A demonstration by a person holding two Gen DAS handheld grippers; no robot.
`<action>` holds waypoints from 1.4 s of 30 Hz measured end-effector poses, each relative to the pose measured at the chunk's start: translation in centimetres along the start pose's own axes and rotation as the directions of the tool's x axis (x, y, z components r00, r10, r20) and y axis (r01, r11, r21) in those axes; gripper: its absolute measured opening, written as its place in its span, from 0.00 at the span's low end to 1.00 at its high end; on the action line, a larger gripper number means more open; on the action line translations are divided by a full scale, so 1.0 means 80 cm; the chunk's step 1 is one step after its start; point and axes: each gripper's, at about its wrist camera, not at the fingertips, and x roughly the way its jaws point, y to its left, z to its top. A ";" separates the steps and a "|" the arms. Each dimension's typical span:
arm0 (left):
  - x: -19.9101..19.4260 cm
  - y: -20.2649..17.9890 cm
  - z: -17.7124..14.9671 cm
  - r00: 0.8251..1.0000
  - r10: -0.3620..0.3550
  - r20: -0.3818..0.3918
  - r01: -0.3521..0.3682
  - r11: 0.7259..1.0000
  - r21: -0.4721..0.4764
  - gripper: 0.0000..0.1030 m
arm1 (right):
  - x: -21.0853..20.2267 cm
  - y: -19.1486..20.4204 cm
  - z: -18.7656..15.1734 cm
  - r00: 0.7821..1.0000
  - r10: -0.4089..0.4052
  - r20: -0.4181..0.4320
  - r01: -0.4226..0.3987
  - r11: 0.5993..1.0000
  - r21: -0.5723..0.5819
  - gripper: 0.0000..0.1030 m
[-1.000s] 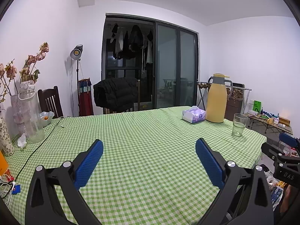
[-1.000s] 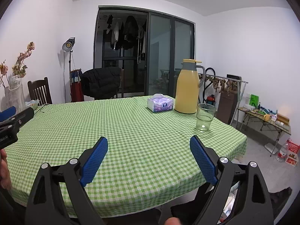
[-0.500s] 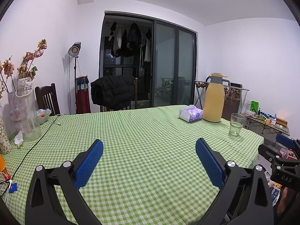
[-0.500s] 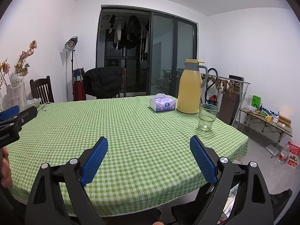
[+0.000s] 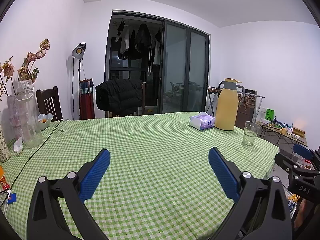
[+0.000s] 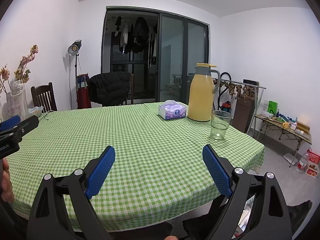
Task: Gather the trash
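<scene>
Fingers point(image 5: 96, 172) of both grippers spread wide; nothing between them.

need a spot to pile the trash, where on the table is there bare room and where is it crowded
The widest bare patch of the checked tablecloth is the middle, ahead of both open grippers, left gripper and right gripper. It is crowded at the far right, where tissue box, yellow jug and glass cluster, and at the left edge, with vases, bowl and cable.
</scene>
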 end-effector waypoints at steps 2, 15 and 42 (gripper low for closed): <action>0.000 0.000 0.000 1.000 0.004 0.000 -0.004 1.000 0.000 0.93 | 0.001 -0.001 0.001 1.000 0.006 -0.004 -0.006 1.000 0.006 0.83; 0.000 0.000 0.000 1.000 0.007 -0.001 -0.007 1.000 -0.001 0.93 | 0.003 0.001 -0.002 1.000 0.001 -0.011 -0.001 1.000 -0.005 0.83; -0.002 -0.002 0.001 0.999 0.034 -0.017 -0.034 0.999 0.005 0.93 | 0.004 -0.001 -0.003 1.000 -0.004 -0.012 0.004 1.000 -0.001 0.86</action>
